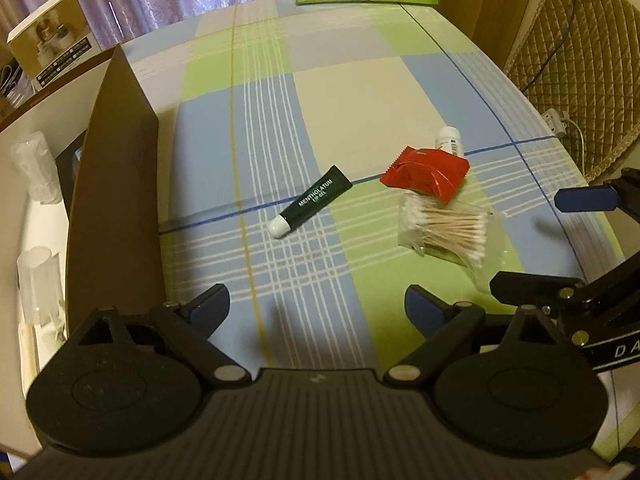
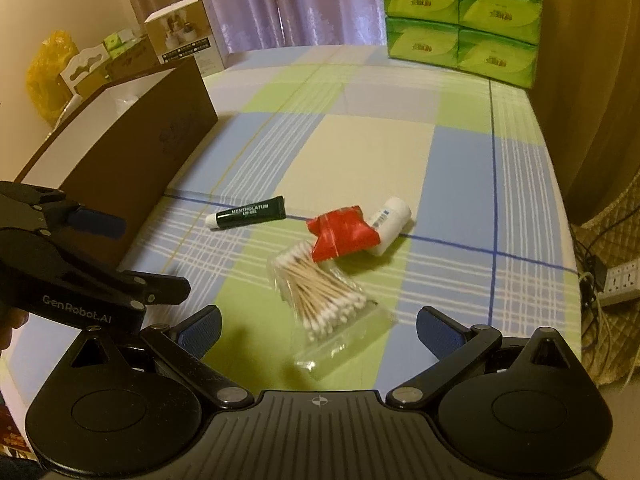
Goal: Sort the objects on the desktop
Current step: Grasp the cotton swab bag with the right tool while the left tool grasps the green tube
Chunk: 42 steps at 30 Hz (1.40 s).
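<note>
Both grippers hover low over the checked desk (image 1: 340, 92), level, jaws spread wide and empty. The left gripper (image 1: 318, 308) faces the green tube (image 1: 310, 202); the right gripper (image 2: 318, 330) faces the cotton swabs (image 2: 320, 292).

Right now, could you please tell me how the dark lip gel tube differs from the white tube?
The lip gel tube is dark green with a white cap and lies alone; the white tube is all white, thicker, and partly covered by the red packet. Both lie flat on the checked cloth.
</note>
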### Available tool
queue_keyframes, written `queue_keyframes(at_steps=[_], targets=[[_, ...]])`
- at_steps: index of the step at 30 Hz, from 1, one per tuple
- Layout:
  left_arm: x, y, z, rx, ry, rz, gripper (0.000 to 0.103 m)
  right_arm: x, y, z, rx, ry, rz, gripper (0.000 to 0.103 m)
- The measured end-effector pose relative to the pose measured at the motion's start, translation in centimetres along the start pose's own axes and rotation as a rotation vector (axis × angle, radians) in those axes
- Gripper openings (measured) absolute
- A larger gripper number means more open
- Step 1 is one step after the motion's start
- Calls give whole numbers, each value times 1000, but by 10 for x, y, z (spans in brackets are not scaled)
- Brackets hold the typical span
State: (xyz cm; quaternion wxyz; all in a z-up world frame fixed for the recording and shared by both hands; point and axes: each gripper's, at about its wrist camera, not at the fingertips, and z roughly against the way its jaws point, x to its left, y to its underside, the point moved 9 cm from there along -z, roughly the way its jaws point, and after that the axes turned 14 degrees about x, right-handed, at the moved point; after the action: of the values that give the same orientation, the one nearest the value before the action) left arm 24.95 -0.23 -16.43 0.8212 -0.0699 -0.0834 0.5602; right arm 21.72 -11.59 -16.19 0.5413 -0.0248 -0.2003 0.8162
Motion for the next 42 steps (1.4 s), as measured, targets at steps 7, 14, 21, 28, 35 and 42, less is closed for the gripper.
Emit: queue_keyframes(at_steps=[7, 14, 21, 28, 35, 42], targets=[[8, -8, -11, 13, -15, -22, 92, -4, -11, -18, -6, -26, 13, 101], [11, -13, -23, 35, -35, -42, 91, -5, -18, -43, -2, -2, 59, 101], [13, -17, -35, 54, -46, -62, 87, 0, -11, -60, 5, 15, 127, 57], [12, -27, -43, 54, -55, -116, 83, -9, 9, -51, 32, 54, 132, 40], [11, -51, -54, 43, -36, -161, 70, -44, 33, -31, 59, 119, -14, 40], [9, -65, -69, 50, -72, -204, 49, -72, 44, -17, 59, 188, -121, 40]])
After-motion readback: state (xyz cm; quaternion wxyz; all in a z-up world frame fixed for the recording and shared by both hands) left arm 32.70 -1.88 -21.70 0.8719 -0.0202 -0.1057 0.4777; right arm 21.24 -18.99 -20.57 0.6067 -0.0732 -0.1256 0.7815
